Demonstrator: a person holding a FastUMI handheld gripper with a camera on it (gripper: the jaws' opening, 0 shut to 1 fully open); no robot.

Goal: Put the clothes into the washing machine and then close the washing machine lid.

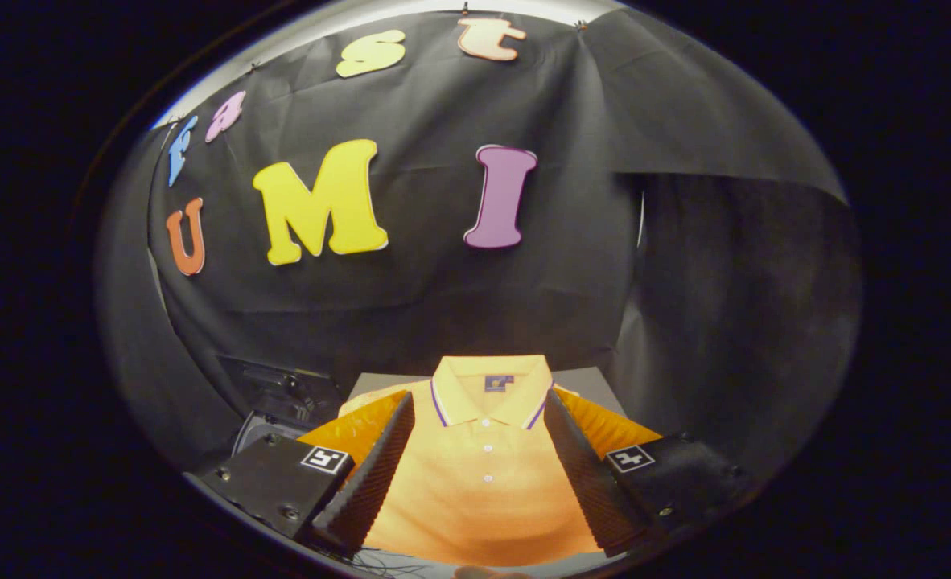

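Note:
A yellow-orange polo shirt [479, 474] with a striped collar and white buttons lies flat on a grey surface [584, 378], collar pointing away from me. My gripper [479, 406] hovers over it, open, with the fingers [379, 466] spread wide to either side of the shirt's chest and collar. Neither finger presses on the cloth. To the left of the shirt, beyond the left finger, a dark machine [282, 394] with an open top shows in part; its inside is too dark to make out.
Black cloth walls close off the booth behind and to the right of the grey surface. A small bit of a hand [483, 572] shows at the near edge, below the shirt's hem.

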